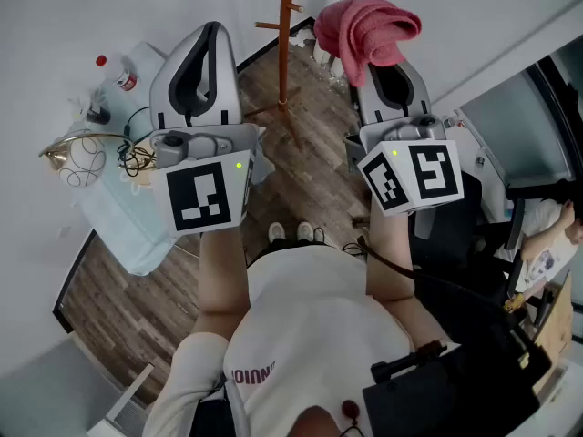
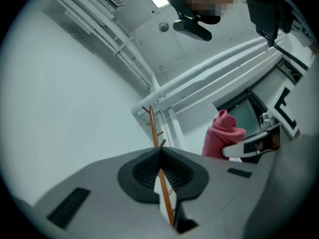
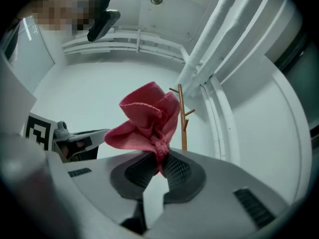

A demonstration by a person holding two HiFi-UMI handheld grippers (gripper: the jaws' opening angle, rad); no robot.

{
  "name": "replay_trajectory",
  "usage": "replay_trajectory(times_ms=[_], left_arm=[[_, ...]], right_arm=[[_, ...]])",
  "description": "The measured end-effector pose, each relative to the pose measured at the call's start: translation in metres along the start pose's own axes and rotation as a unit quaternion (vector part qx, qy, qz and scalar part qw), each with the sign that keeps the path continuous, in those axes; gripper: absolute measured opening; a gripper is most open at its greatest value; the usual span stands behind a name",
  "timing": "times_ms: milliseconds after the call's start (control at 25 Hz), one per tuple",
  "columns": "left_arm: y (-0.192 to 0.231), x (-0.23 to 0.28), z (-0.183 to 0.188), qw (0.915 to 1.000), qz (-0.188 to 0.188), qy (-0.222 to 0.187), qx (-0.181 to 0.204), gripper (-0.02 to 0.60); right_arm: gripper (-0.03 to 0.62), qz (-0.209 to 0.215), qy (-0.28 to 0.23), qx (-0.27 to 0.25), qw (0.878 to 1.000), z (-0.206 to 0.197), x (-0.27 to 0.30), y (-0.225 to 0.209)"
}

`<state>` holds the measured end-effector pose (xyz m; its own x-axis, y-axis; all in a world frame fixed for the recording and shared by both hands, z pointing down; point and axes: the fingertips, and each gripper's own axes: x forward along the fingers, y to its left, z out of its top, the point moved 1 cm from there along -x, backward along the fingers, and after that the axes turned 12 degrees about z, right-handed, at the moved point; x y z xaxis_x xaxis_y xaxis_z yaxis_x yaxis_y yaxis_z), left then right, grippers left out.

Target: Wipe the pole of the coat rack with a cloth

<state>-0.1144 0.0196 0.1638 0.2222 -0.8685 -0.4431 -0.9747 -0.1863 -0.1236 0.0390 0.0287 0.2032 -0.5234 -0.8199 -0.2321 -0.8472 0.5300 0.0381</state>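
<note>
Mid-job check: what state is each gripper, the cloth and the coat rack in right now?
Left gripper: jaws together, holding nothing.
Right gripper: jaws shut on the cloth.
Coat rack: upright on the floor, visible pegs bare, nothing touching it.
Cloth: bunched up, pinched at its lower end, held clear of the coat rack.

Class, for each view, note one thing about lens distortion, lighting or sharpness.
Head view: even light, wide-angle bowing at the borders; the pink cloth is sharp. Left gripper view: strong fisheye, dark corners, a bright ceiling lamp; the coat rack pole is crisp. Right gripper view: same fisheye vignette; the cloth in the right gripper is in focus.
</note>
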Motion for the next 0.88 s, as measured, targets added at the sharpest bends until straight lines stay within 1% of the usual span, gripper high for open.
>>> replay_trajectory(times_ms=[320,600,880], left_arm=[[0.005,-0.005,-0.003,1.0,-0.001,0.006,-0.002,0.014],[0.01,-0.009,-0.009,0.9998,-0.003,0.018,-0.011,0.014],[0.02,-0.015,-0.037,0.9985,-0.003,0.046,-0.029,0.014]], right_arm=[[0.046,-0.006,0.005,0.001,1.0,-0.004,0.0,0.004],[0.046,-0.014,0.01,0.008,1.0,-0.01,0.001,0.008],[0.046,-0.028,0.027,0.001,0.999,-0.018,0.002,0.012]])
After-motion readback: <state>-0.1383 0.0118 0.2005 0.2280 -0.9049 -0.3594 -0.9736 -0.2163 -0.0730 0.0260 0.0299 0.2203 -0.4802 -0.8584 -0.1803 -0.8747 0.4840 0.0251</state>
